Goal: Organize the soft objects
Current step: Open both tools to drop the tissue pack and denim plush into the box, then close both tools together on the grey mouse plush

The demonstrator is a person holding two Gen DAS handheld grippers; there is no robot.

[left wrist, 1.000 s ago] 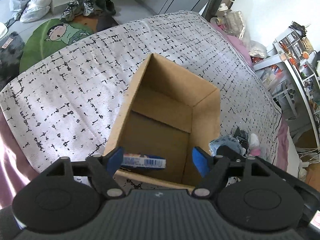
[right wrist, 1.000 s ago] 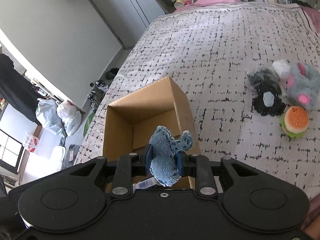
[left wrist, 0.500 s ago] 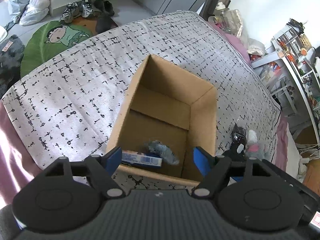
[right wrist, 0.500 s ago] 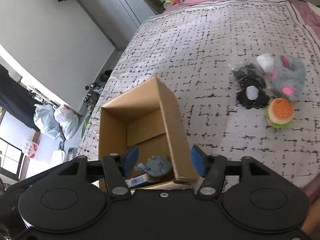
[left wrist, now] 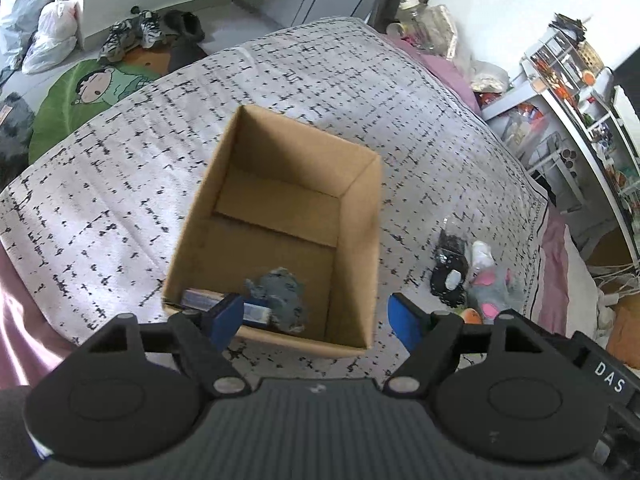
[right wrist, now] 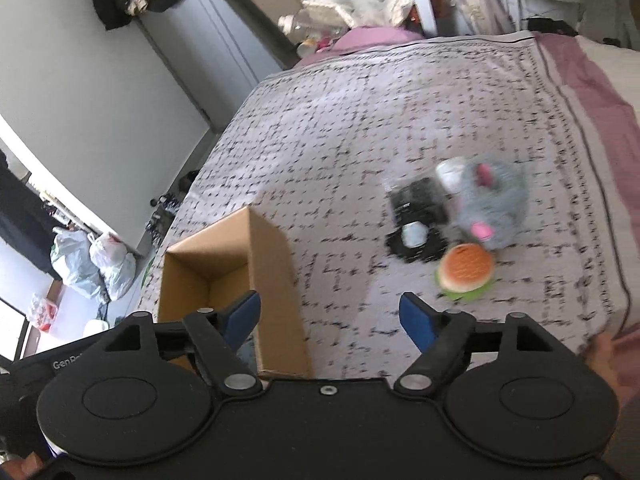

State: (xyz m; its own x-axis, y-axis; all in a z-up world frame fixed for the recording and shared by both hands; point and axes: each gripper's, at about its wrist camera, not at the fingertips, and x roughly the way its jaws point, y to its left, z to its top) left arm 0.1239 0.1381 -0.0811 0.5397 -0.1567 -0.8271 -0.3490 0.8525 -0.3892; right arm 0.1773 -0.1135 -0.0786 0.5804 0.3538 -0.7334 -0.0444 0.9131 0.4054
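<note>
Presently the right gripper [right wrist: 329, 320] was spreading its fingers, nothing between them; left gripper [left wrist: 316, 314] hung released, empty. Blue-grey soft toy [left wrist: 280, 294] lay inside the cardboard box [left wrist: 372, 216] mid-bed. Burger plush [right wrist: 465, 267] and grey plush [right wrist: 494, 204] waited near the bed's edge, likely next.
</note>
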